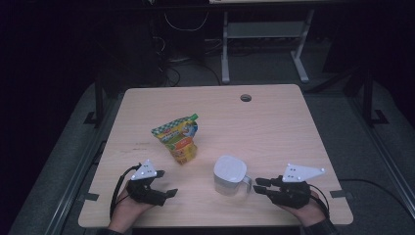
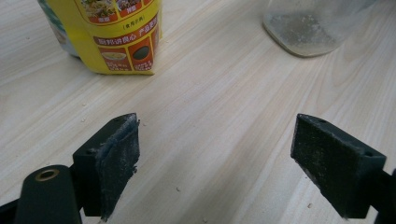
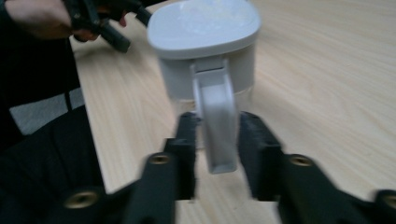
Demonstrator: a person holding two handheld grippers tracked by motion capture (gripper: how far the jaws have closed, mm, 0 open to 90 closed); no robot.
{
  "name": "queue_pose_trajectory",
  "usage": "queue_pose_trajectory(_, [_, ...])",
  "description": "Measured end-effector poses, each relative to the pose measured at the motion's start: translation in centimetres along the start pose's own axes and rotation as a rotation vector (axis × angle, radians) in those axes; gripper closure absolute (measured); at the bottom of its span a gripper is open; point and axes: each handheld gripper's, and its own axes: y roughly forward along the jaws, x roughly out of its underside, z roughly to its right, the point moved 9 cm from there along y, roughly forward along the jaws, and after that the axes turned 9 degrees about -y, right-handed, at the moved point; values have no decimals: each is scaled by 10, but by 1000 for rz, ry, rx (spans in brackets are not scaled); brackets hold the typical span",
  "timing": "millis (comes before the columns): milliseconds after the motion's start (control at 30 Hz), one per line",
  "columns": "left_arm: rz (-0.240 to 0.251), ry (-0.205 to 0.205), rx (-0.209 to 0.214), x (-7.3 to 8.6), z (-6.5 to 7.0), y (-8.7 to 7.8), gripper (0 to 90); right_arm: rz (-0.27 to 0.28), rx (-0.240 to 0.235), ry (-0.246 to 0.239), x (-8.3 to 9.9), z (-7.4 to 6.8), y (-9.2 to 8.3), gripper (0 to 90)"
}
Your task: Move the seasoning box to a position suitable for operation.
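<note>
A white lidded jug (image 1: 229,174) stands near the table's front, its handle (image 3: 215,126) pointing at my right gripper (image 1: 256,185). In the right gripper view the right gripper (image 3: 215,154) has a jaw hard against each side of that handle; the picture is blurred. A yellow and green snack bag (image 1: 178,139) stands upright left of the jug. My left gripper (image 1: 167,182) rests in front of the bag, open. The left gripper view has the left gripper (image 2: 215,154) wide apart over bare wood, with the bag (image 2: 119,37) and the jug's base (image 2: 303,28) beyond.
The light wooden table (image 1: 274,127) has a round cable hole (image 1: 245,97) near its far edge. Desk legs and cables stand on the dark floor behind. The person's other hand (image 3: 42,18) appears at the right gripper view's top left.
</note>
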Motion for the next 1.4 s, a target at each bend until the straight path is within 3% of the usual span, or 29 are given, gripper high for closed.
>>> queue_pose_trajectory(33, [0, 0, 0, 0, 0, 0, 154, 0, 0, 0, 0, 0, 0, 778])
queue_pose_trajectory(67, [0, 0, 0, 0, 0, 0, 154, -17, -32, -21, 1, -7, 4, 866])
queue_pose_trajectory(100, [1, 0, 0, 0, 1, 0, 154, -20, -43, -24, 1, -9, 5, 883])
queue_pose_trajectory(233, [-4, 5, 5, 0, 1, 1, 154, -46, -68, -42, 2, -17, 18, 893])
queue_pose_trajectory(433, [-5, 5, 9, 1, 1, 2, 154, -69, -69, -64, 2, -20, 30, 894])
queue_pose_trajectory(700, [-2, 6, 18, -1, 3, 5, 154, -64, -40, -50, 5, -10, 26, 895])
queue_pose_trajectory(1067, [-5, 2, 29, -1, 5, 6, 154, -71, 45, -46, 5, 19, 25, 895])
queue_pose_trajectory(1400, [-7, 8, 34, -1, 7, 7, 154, -70, 90, -26, 5, 37, 28, 896])
